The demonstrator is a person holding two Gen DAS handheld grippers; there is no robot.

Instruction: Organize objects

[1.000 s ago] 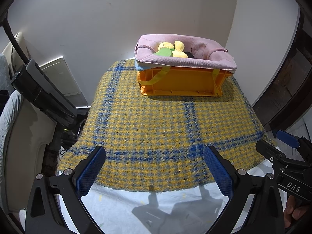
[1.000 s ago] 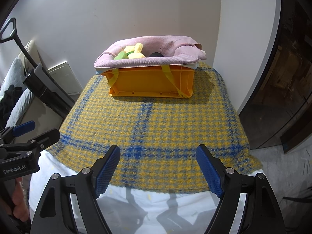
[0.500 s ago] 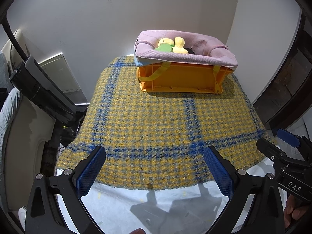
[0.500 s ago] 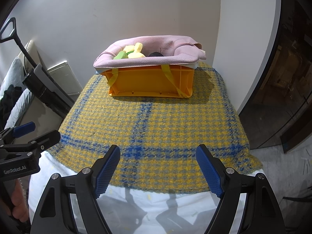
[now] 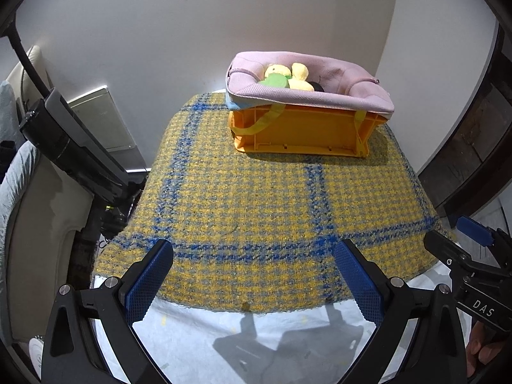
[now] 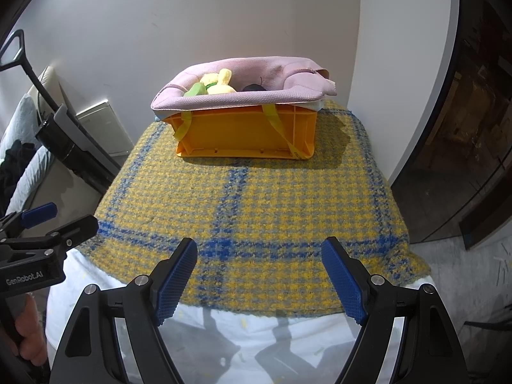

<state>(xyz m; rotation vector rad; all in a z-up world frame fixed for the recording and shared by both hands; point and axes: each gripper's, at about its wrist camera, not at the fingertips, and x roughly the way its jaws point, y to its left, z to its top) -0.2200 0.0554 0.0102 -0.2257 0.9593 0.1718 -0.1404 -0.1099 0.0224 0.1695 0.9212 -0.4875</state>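
Note:
An orange plastic crate (image 5: 304, 131) (image 6: 246, 134) stands at the far end of a table under a yellow and blue plaid cloth (image 5: 262, 198) (image 6: 256, 198). A pink cloth (image 5: 320, 96) (image 6: 256, 96) drapes over its rim. A yellow plush toy (image 5: 289, 75) (image 6: 217, 83) with a green part and a dark object (image 6: 254, 87) lie inside. My left gripper (image 5: 252, 276) is open and empty over the near table edge. My right gripper (image 6: 259, 278) is open and empty there too.
White sheet (image 5: 224, 336) shows at the near edge under the plaid cloth. A black folded frame (image 5: 73, 150) and a beige sofa (image 5: 25, 224) stand left of the table. A white wall is behind, a dark doorway (image 6: 464, 128) to the right.
Both grippers stay open and empty. The left view has drawn back and tilted slightly, so the crate sits a little higher in it. The right view is almost unchanged.

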